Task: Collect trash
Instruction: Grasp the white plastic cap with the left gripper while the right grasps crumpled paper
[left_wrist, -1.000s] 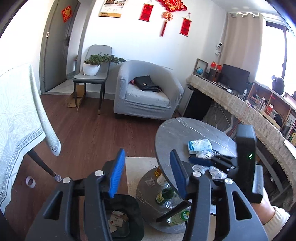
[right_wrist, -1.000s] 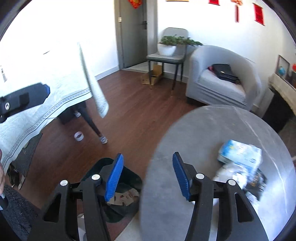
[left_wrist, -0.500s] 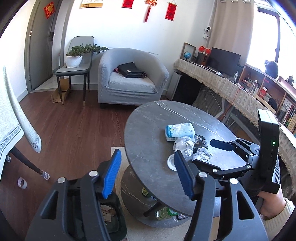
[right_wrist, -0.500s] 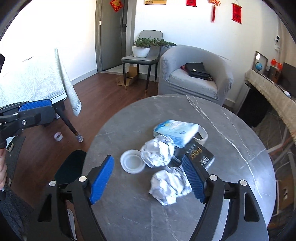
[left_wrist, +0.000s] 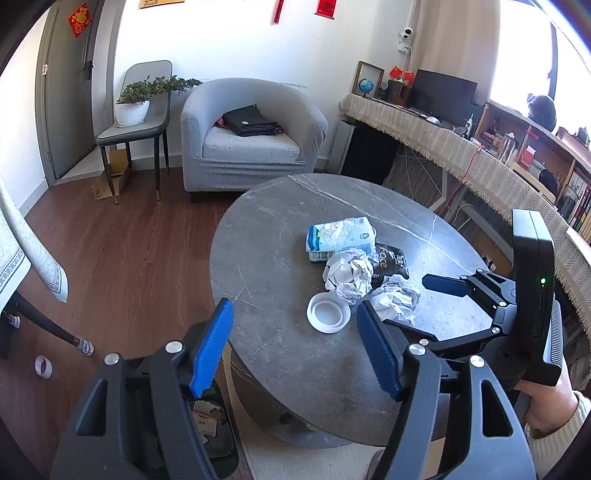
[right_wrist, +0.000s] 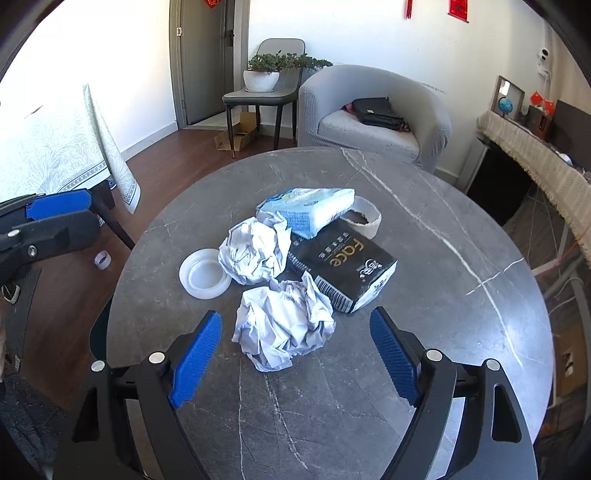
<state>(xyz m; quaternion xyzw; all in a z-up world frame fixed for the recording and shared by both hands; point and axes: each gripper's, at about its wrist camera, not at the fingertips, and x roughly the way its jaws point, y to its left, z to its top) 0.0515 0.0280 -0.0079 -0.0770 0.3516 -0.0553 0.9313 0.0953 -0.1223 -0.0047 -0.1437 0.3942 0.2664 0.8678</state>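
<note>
My right gripper (right_wrist: 295, 354) jaws spread wide, nothing between the pads, hanging over the near edge of the round grey table (right_wrist: 424, 424). The closest crumpled paper ball (right_wrist: 282, 326) lies just ahead, roughly centred in the gap. Left gripper (left_wrist: 295, 349) also wide apart and empty, held over the table's left side.

Past that ball: a second paper ball (right_wrist: 255, 251), touching a white plastic lid (right_wrist: 204, 274) on its left. A black packet (right_wrist: 340, 267) lies against both balls; a blue-white tissue pack (right_wrist: 306, 208) leans over its far end, with a small white cup (right_wrist: 364, 218) behind.

Bin (left_wrist: 210, 424) on the floor, below the table's left edge, cardboard scraps already inside. Visible in the left view only.

Risks, as I judge them:
- Paper ball is loose and springy; closing on a stray flap, not the body, may let it slip out on the way to the bin.
- The pile is tight. Coming in too deep could catch the black packet's corner or shove the heap.
- Bin sits low and partly under the table rim; releasing too early would drop the ball on the floor.
</note>
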